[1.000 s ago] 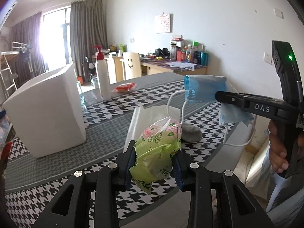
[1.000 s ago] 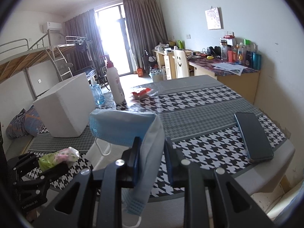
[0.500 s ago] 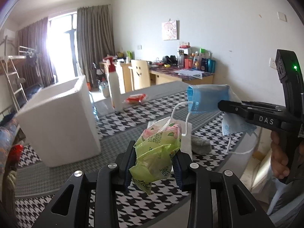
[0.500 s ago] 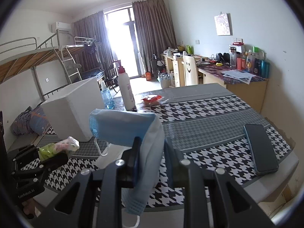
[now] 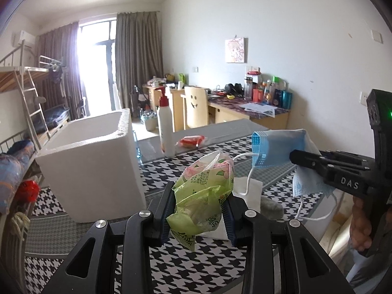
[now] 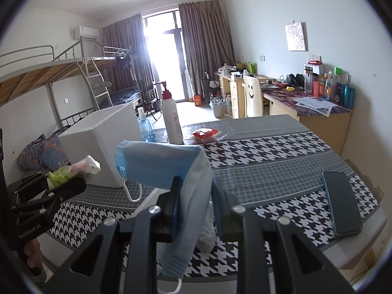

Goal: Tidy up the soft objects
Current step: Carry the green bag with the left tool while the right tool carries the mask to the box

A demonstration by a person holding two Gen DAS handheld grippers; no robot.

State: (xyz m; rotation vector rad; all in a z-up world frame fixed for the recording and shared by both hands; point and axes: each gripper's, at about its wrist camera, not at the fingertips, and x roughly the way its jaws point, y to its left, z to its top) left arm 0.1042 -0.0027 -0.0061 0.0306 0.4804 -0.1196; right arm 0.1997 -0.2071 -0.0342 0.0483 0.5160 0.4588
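Observation:
My left gripper (image 5: 199, 210) is shut on a crumpled green and pink tissue pack (image 5: 204, 196), held above the houndstooth table (image 5: 196, 267). The same gripper (image 6: 71, 183) and pack (image 6: 73, 169) show at the left of the right wrist view. My right gripper (image 6: 196, 205) is shut on a blue face mask (image 6: 156, 164), whose ear loops dangle below. From the left wrist view that gripper (image 5: 297, 159) comes in from the right with the mask (image 5: 276, 147) draped over it. A white foam box (image 5: 95, 166), open at the top, stands on the table to the left.
A white pump bottle (image 5: 165, 127) and a red packet (image 5: 192, 140) stand behind the box. A white paper sheet (image 5: 245, 196) and a grey fuzzy object (image 5: 272, 207) lie below the mask. A dark phone (image 6: 341, 205) lies near the table's right edge. A hand (image 5: 360, 225) grips the right tool.
Both grippers have risen a little with their loads still held; the foam box's open top now shows and more of the room is in view. Neither grip has changed.

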